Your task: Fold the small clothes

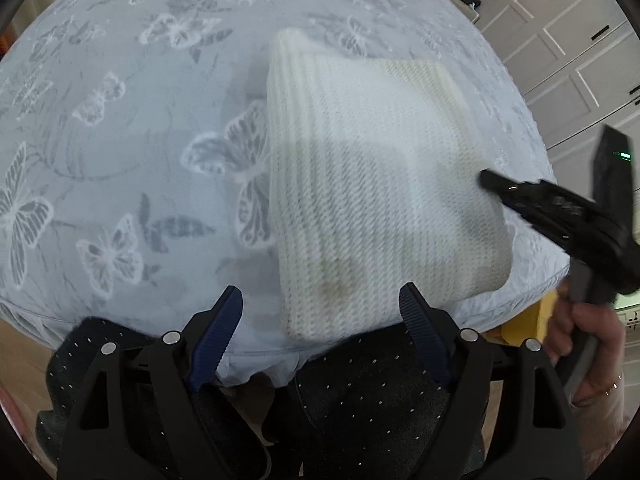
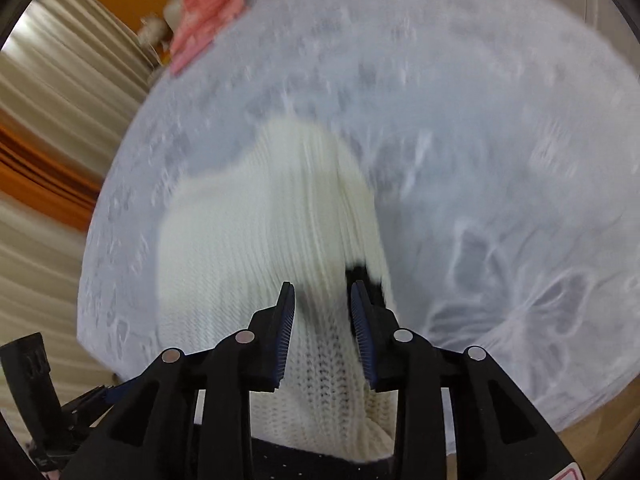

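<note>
A white ribbed knit garment (image 1: 372, 184) lies folded into a thick rectangle on a pale blue bedspread (image 1: 132, 152) with butterfly print. My left gripper (image 1: 320, 304) is open and empty, hovering over the garment's near edge. My right gripper (image 1: 500, 188) reaches in from the right, its tip at the garment's right edge. In the right wrist view the same knit garment (image 2: 256, 248) lies under my right gripper (image 2: 322, 298), whose jaws stand apart above the fabric without pinching it. That view is blurred by motion.
White cabinet doors (image 1: 568, 40) stand beyond the bed at the right. A pink cloth (image 2: 208, 12) lies at the bed's far edge, near beige curtains (image 2: 56, 92). A dark dotted fabric (image 1: 352, 392) lies below the bed's near edge.
</note>
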`<state>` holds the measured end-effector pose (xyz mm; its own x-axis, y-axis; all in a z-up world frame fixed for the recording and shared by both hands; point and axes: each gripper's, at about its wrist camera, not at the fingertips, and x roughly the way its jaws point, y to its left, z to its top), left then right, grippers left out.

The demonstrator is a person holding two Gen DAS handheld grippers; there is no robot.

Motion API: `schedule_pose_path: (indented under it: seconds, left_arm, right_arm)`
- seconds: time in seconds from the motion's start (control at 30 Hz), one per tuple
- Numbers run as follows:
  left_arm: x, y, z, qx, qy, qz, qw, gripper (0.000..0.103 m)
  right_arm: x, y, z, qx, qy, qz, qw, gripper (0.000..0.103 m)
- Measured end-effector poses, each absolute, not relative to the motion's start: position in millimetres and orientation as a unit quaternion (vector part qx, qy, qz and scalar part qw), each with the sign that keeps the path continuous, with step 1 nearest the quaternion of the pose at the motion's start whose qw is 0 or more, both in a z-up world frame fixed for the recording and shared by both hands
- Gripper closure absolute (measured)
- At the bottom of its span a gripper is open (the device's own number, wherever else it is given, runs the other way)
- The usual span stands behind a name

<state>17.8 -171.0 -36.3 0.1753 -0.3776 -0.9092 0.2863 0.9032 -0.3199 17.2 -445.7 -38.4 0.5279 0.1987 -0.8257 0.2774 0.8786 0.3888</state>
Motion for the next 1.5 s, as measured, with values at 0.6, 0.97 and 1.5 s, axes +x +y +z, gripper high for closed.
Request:
schedule_pose_path:
  seconds: [0.6, 0.97, 1.5]
  left_arm:
    - [74, -206, -99, -0.033, 0.642, -0.185, 0.744, 0.013]
    - [46, -237, -61, 0.108, 0.575, -0.187, 0.789, 0.014]
    - [17, -224, -50, 0.116, 0.572, -0.177, 0.792, 0.014]
  right_arm:
    - [120, -450, -99, 0.173, 0.551, 0.0, 0.817, 0.103]
    - [15, -450, -46, 0.247, 0.497, -0.027, 0.831, 0.063]
    - [-61, -446, -75, 0.267, 0.53, -0.031, 0.804, 0.089]
